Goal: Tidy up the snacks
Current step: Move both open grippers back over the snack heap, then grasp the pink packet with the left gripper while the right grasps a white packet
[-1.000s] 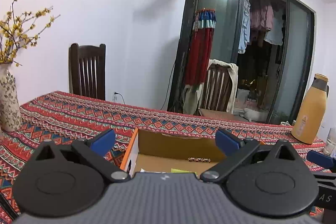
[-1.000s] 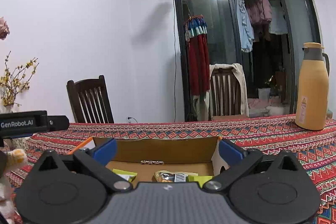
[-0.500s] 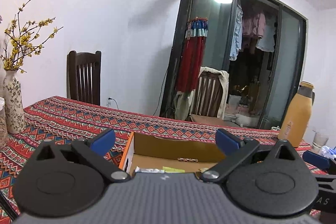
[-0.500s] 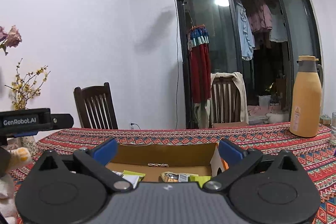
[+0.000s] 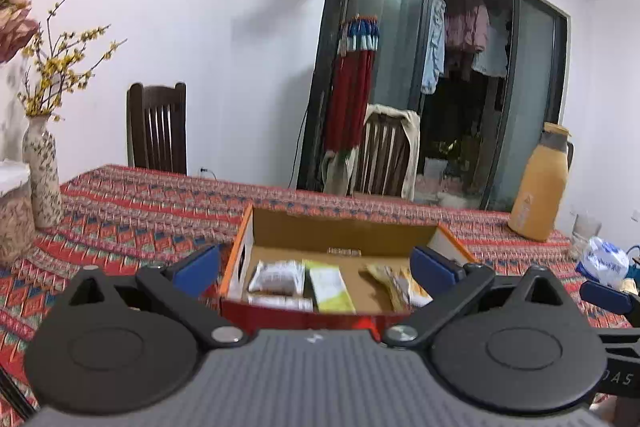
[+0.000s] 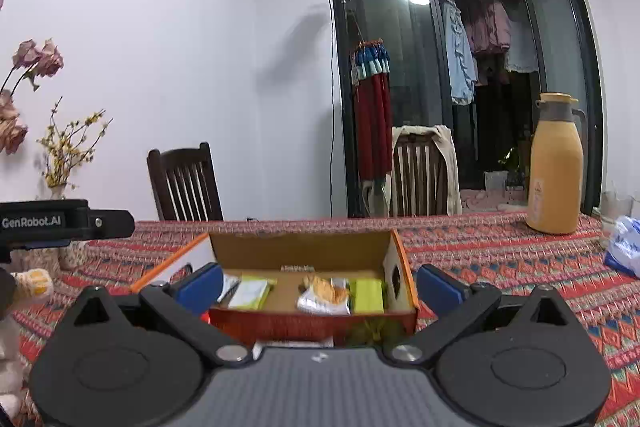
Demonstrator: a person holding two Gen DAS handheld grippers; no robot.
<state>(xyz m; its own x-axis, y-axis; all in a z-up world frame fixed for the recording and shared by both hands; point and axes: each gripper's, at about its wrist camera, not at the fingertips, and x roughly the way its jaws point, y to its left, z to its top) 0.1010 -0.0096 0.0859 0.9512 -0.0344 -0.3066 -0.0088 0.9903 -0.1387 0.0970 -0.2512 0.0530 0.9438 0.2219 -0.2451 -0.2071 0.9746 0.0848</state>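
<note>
An open orange cardboard box (image 5: 340, 231) sits on the patterned tablecloth and holds several snack packets: a white packet (image 5: 276, 277), a yellow-green packet (image 5: 330, 285) and orange-printed packets (image 5: 394, 281). The box also shows in the right wrist view (image 6: 300, 247) with a green packet (image 6: 366, 295) and an orange snack bag (image 6: 324, 297). My left gripper (image 5: 316, 267) is open and empty, just in front of the box. My right gripper (image 6: 318, 287) is open and empty, also facing the box. More packets lie on the cloth in front of the box (image 6: 372, 331).
An orange thermos (image 5: 540, 183) stands at the back right; a white and blue bag (image 5: 602, 261) lies near it. A vase with yellow flowers (image 5: 40, 171) stands at the left. Two wooden chairs (image 5: 158, 127) stand behind the table (image 5: 132, 203).
Both grippers have risen and tilted down, so the inside of the box and its packets show more fully. Both stayed open.
</note>
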